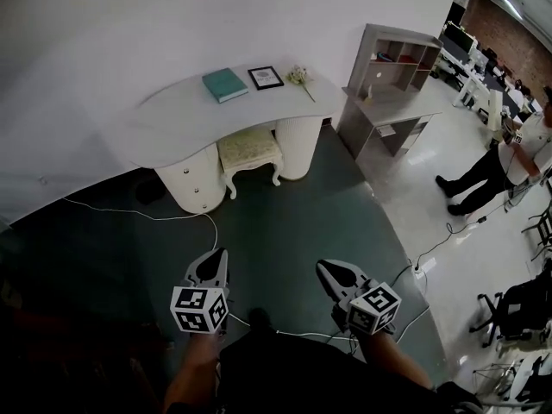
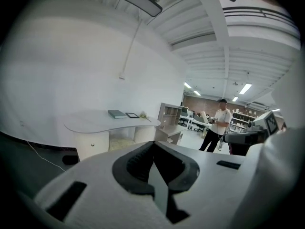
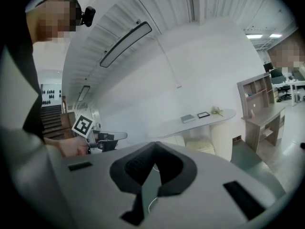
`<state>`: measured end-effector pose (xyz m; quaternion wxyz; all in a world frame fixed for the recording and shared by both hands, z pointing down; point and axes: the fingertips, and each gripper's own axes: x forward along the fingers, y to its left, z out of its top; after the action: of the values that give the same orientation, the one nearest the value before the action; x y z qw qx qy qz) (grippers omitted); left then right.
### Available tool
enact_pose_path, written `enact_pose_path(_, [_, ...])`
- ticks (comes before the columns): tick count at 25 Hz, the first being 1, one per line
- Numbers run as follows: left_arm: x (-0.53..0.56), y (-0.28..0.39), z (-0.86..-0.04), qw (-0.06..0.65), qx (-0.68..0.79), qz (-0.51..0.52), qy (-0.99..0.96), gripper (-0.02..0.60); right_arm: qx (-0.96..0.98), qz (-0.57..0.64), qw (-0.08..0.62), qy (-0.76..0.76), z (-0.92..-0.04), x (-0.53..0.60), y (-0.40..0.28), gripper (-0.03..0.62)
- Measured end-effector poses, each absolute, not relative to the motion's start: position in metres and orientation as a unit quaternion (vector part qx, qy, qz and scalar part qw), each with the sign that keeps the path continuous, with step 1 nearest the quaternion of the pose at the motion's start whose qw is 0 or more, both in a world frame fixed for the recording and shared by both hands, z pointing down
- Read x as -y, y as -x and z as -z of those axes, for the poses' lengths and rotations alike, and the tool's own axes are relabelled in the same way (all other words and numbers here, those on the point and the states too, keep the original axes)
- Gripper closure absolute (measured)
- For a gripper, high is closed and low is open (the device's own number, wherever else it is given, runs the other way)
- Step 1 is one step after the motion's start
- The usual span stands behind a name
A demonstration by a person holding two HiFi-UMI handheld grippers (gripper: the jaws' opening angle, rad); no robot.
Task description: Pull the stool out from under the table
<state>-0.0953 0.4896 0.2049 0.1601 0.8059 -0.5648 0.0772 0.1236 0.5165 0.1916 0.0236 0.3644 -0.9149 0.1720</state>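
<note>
Your left gripper point(image 1: 214, 261) and right gripper point(image 1: 328, 270) sit closed, seemingly empty, both well apart from the stool point(image 1: 248, 148).

Place: big open-plan office / test lab, w/ a mock home corner set up inside.
Home corner: curved white table point(image 1: 172, 110) vs the wall, padded stool point(image 1: 249, 150) tucked under it; book point(image 1: 224, 84), pic frame point(image 1: 266, 78), flowers point(image 1: 299, 76) on top; dark carpet point(image 1: 285, 222).
Office side: glossy light floor point(image 1: 448, 240), grey desk w/ shelf unit point(image 1: 398, 54), workstations w/ monitors point(image 1: 457, 41) at back, office chair point(image 1: 522, 309).
Lab signs: cable point(image 1: 172, 216) across the carpet, power strip point(image 1: 420, 272), person point(image 1: 504, 158) standing by.
Bldg: ribbed white ceiling point(image 2: 205, 32), strip lights point(image 2: 245, 88), brick wall point(image 1: 500, 20).
</note>
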Motion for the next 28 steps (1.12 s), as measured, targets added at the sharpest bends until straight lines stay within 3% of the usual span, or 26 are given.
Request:
enact_pose_path(11, [-0.416,0.181,-0.198,0.149,0.561,-0.081,-0.81,0.572,0.907,-0.159,0.006,-0.391,-0.165,-0.43,-0.06,0.589])
enact_pose_path(28, [-0.323,0.166,-0.236,0.187,0.551,-0.111,-0.806,0.572,0.892,-0.204,0.021,-0.404,-0.21,-0.312,-0.075,0.589])
